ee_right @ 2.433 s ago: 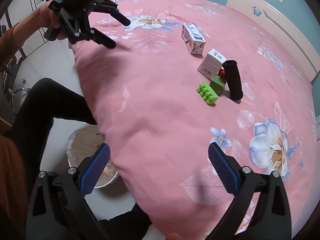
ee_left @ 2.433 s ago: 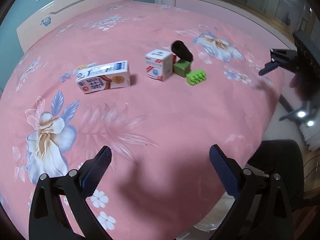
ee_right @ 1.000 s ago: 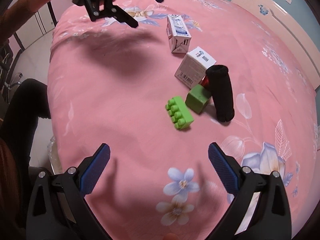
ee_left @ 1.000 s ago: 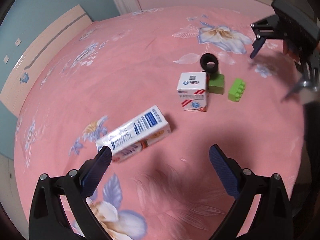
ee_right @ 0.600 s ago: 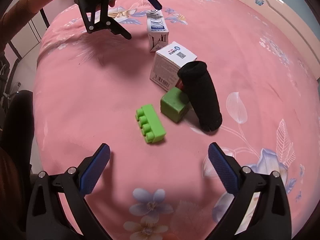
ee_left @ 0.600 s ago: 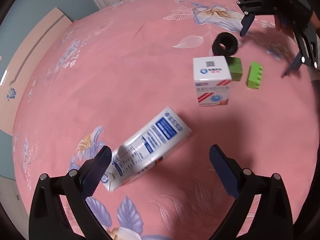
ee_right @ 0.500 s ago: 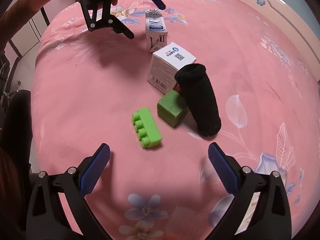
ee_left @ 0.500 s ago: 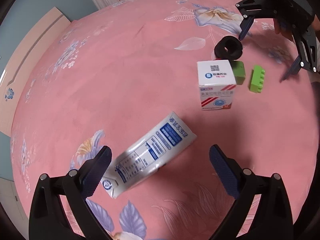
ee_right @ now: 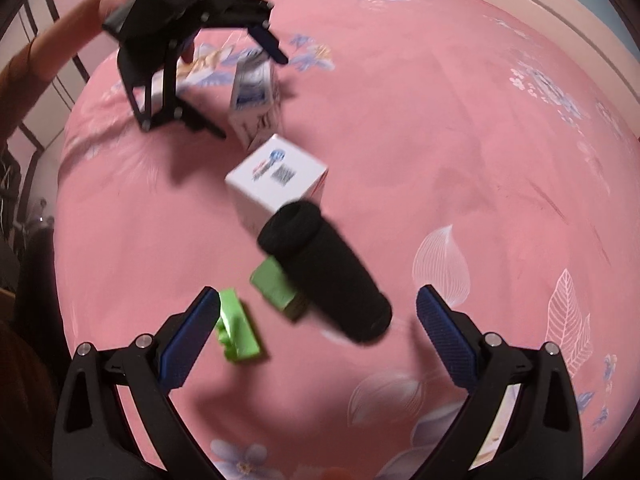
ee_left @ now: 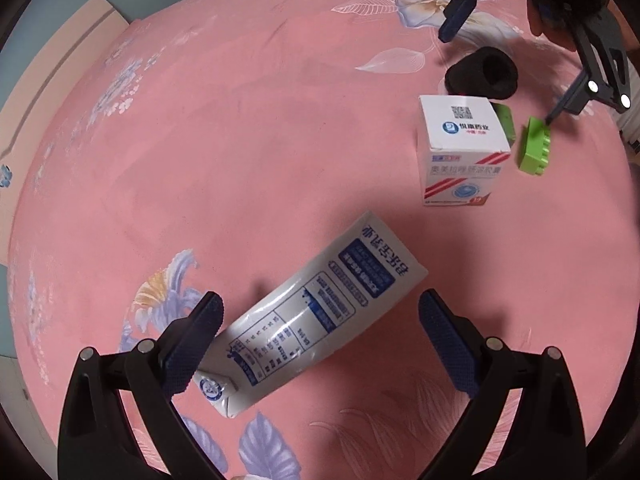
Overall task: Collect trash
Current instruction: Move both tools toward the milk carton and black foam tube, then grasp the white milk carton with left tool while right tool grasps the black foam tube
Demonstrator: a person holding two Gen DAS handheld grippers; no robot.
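While both grippers hang over the pink flowered bed [ee_left: 248, 128], neither one holds anything. Seen from the left wrist camera, the left gripper [ee_left: 320, 340] has its jaws spread wide, and the milk carton [ee_left: 308, 320] lies flat on the bedcover between them, its long axis running from about 7 o'clock to 1 o'clock, its folded end down near the left finger [ee_left: 192, 344]. The finger and carton look very close, though contact cannot be judged. At 1 o'clock from the carton, well apart from it, stands the white medicine box [ee_left: 460, 152], upright with a QR code on top. Just behind that box, toward 12 o'clock, lies the black foam tube [ee_left: 482, 74], its open end facing the camera. A green cube [ee_left: 505, 120] peeks out at the box's right edge, and a bright green toy brick [ee_left: 534, 148] sits just beside it at 3 o'clock.

From the right wrist camera, somewhat blurred, the right gripper [ee_right: 318, 332] also has its jaws wide open. The black foam tube [ee_right: 324, 276] lies between them, slanting from 11 o'clock to 5 o'clock, resting against the green cube [ee_right: 276, 284]. The toy brick [ee_right: 238, 332] lies just beside the left finger [ee_right: 188, 340]. Beyond, at 11 o'clock, the medicine box [ee_right: 276, 184], then the carton [ee_right: 254, 96] beneath the other gripper [ee_right: 240, 80].
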